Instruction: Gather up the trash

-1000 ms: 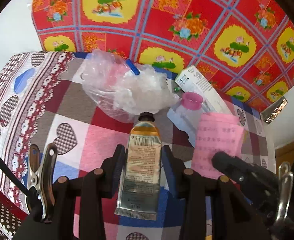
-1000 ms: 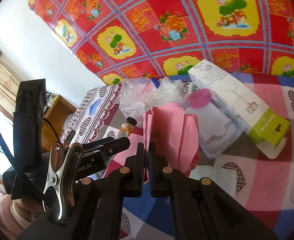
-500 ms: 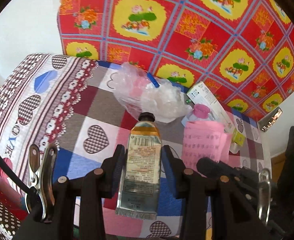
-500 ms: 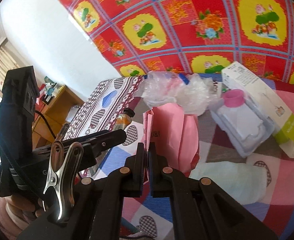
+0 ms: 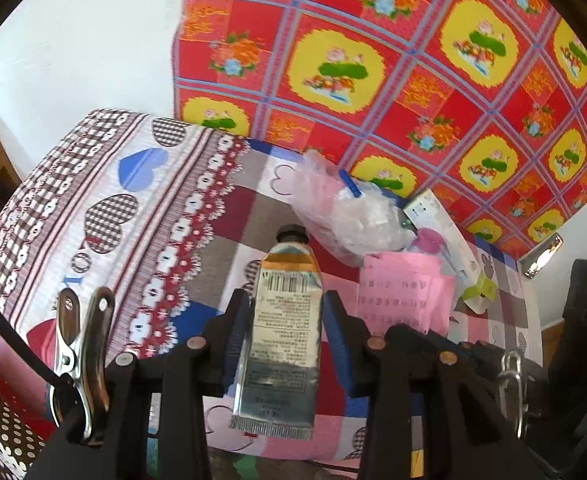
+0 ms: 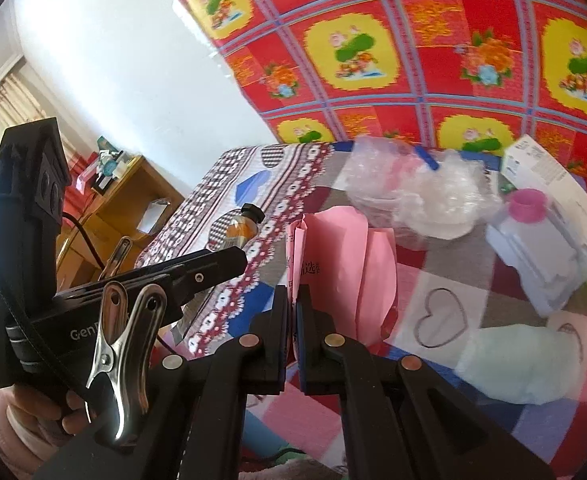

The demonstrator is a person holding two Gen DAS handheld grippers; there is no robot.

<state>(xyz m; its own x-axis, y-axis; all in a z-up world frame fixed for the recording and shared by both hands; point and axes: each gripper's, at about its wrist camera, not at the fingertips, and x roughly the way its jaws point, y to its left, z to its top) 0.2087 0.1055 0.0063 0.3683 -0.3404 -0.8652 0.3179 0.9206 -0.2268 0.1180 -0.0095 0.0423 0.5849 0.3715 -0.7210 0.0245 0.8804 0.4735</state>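
A red floral cloth [image 5: 393,60] hangs on the wall behind the counter [image 5: 105,208], which is covered with a checked, heart-printed cloth. To the side, in the right wrist view, stands a wooden shelf [image 6: 133,196] with small items on top.

On the counter, near the wall, lies a crumpled clear bag [image 6: 421,196] with a blue strip on it. Just beside it is a long white box [image 6: 565,200] with a green end, and against the box rests a pale plastic pack [image 6: 533,256] with a pink cap [image 6: 527,202]. Nearer the front edge lies a pale green wad [image 6: 525,364], somewhat blurred.

The left gripper [image 5: 283,328] is clamped on a metal tube [image 5: 281,340] with a black cap, held lengthwise between the blue pads [image 5: 339,340], cap pointing away and the crimped end hanging toward the camera; the tube is lifted clear of the counter. In the right wrist view this gripper shows from the side, in the person's hand [image 6: 45,408], with the tube's cap poking out past it.

The right gripper [image 6: 293,316] is pinched tight on folded pink paper [image 6: 341,264] with printed characters, its jaws almost meeting on the thin edge. The paper stands up from the jaws, off the counter. The left wrist view shows the same paper just right of the tube.
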